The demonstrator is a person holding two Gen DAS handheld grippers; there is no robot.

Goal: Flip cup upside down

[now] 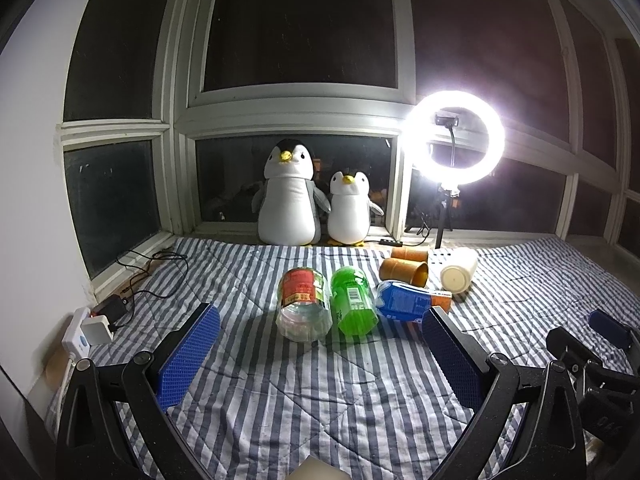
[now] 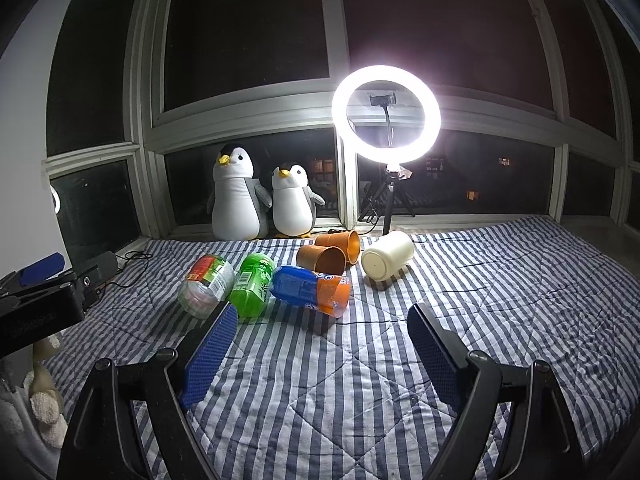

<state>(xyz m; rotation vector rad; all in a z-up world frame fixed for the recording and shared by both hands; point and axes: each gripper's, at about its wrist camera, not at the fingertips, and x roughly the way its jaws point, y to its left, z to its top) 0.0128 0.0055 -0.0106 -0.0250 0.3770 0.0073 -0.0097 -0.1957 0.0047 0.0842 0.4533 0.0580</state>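
Note:
Several cups lie on their sides on a striped blanket (image 1: 320,380). A clear cup with a red label (image 1: 304,302) (image 2: 206,290), a green cup (image 1: 354,300) (image 2: 252,290), a blue and orange cup (image 1: 408,300) (image 2: 312,290), two orange cups (image 1: 404,270) (image 2: 322,260) and a cream cup (image 1: 460,274) (image 2: 386,260). My left gripper (image 1: 320,328) is open and empty, short of the clear and green cups. My right gripper (image 2: 320,322) is open and empty, just short of the blue and orange cup.
Two plush penguins (image 1: 288,196) (image 2: 236,196) sit at the window. A bright ring light on a tripod (image 1: 456,136) (image 2: 386,108) stands behind the cups. A power strip with a charger and cables (image 1: 96,324) lies at the left edge by the wall.

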